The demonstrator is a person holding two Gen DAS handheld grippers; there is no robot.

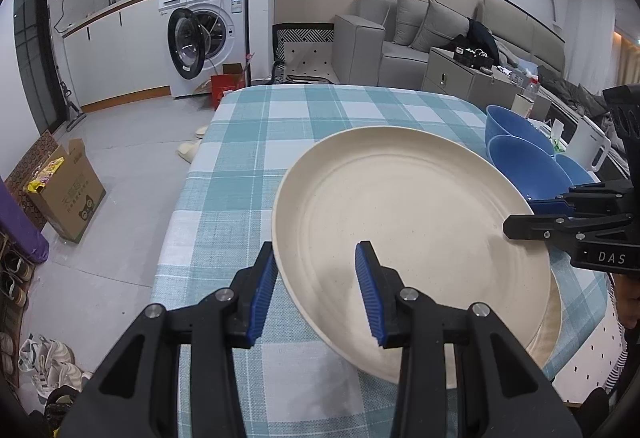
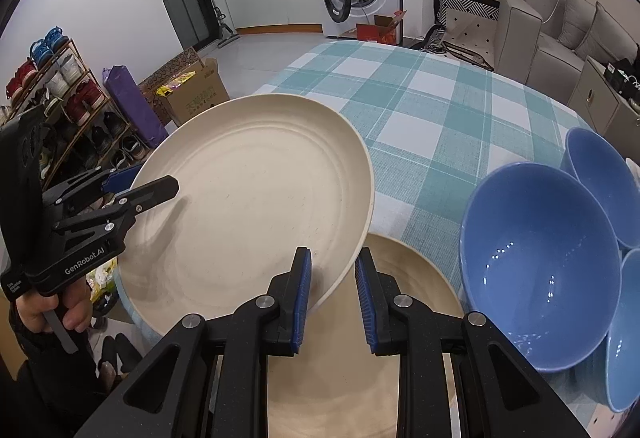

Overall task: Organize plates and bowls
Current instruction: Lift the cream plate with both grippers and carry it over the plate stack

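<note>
Left wrist view: the left gripper [image 1: 318,288] is clamped on the near rim of a cream plate [image 1: 408,222], one blue pad under the rim and one on the inner face. The plate is held tilted above the checked tablecloth [image 1: 280,126], its far right rim taken by the right gripper [image 1: 520,216], which reaches in from the right. A second cream plate [image 1: 550,322] shows as a sliver beneath the lifted one. Beyond the lifted plate's right rim sit blue bowls [image 1: 516,154].

Right wrist view: the right gripper [image 2: 332,292] pinches the lifted cream plate's [image 2: 248,206] near rim with its jaws nearly together. The left gripper [image 2: 138,188] holds the opposite rim. The second cream plate [image 2: 404,274] lies flat directly beneath, the blue bowls [image 2: 532,266] just right of it.

The plate looks rigid, light and smooth, probably plastic or melamine, so thin rim grips on opposite sides suit it, though it could slip if tilted further.

Most of the lower plate is hidden, the outer bowls are cut off by the frame, and I cannot tell whether any bowls are nested.
</note>
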